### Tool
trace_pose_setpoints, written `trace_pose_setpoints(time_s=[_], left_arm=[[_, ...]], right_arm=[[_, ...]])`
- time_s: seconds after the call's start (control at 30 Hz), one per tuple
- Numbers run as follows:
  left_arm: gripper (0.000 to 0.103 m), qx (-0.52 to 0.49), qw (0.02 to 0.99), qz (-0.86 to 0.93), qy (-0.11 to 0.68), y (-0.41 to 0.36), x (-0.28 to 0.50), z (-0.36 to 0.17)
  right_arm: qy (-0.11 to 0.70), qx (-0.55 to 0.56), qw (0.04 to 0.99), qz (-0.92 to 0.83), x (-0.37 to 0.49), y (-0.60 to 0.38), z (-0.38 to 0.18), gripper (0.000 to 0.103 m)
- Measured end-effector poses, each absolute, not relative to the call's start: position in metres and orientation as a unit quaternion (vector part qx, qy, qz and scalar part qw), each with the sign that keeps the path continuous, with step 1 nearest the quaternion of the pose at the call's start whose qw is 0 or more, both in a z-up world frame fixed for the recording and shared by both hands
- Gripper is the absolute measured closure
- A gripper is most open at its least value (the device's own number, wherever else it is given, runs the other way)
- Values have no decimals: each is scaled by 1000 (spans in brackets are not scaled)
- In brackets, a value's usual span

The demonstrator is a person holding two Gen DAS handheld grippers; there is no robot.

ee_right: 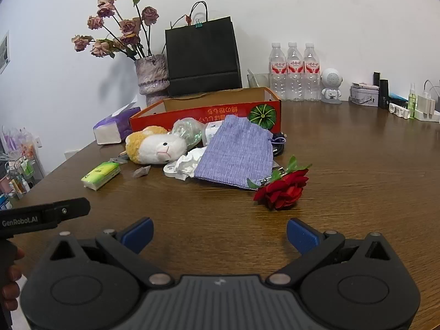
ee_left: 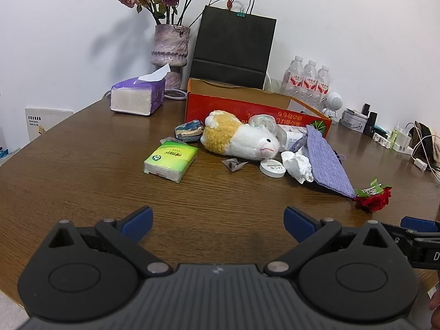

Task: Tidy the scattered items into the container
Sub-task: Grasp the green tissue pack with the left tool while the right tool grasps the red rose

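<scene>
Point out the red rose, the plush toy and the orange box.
Rose (ee_right: pixel 283 189), right wrist view, on the petals.
Plush toy (ee_left: pixel 242 137), left wrist view, on its body.
Box (ee_right: pixel 192 115), right wrist view, on its front wall.

My right claw hangs wide open over bare table, nothing between the pads. Red rose just ahead, touching the purple pouch. Plush toy lies before the red box.

Wooden surface is carrying: red box at 12 o'clock; plush toy lying before it; green tissue pack at 10; purple pouch and red rose at 2; purple tissue box sitting at 11.
</scene>
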State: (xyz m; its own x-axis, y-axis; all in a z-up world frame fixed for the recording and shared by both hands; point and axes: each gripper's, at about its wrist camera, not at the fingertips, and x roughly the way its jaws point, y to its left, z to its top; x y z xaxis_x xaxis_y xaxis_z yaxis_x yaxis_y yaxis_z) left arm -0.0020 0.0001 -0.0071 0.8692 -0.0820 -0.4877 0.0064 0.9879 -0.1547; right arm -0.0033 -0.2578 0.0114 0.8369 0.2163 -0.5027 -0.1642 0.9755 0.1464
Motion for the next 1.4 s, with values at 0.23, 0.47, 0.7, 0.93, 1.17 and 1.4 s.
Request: trace_pose_setpoints(time_s=[0.23,0.47,0.7,0.93,1.17,1.4], left_arm=[[0,-74,963,-22,257,1,-1,-8],[0,-70,963,-4,259,9,8,-9],[0,-47,963,27,264,29,34,-4],[0,-31,961,31,272,35,64,2],[0,-34,955,31,292,39,87,-5],[32,-9,951,21,309,37,117,-15]], right_arm=[[270,48,957,99,-3,-258,10,0],[275,39,957,86,3,-261,7,0],[285,24,958,35,26,-286,4,0],[304,21,952,30,55,-291,5,0],[320,14,947,32,75,-287,2,0],[318,15,947,50,88,-289,2,38]])
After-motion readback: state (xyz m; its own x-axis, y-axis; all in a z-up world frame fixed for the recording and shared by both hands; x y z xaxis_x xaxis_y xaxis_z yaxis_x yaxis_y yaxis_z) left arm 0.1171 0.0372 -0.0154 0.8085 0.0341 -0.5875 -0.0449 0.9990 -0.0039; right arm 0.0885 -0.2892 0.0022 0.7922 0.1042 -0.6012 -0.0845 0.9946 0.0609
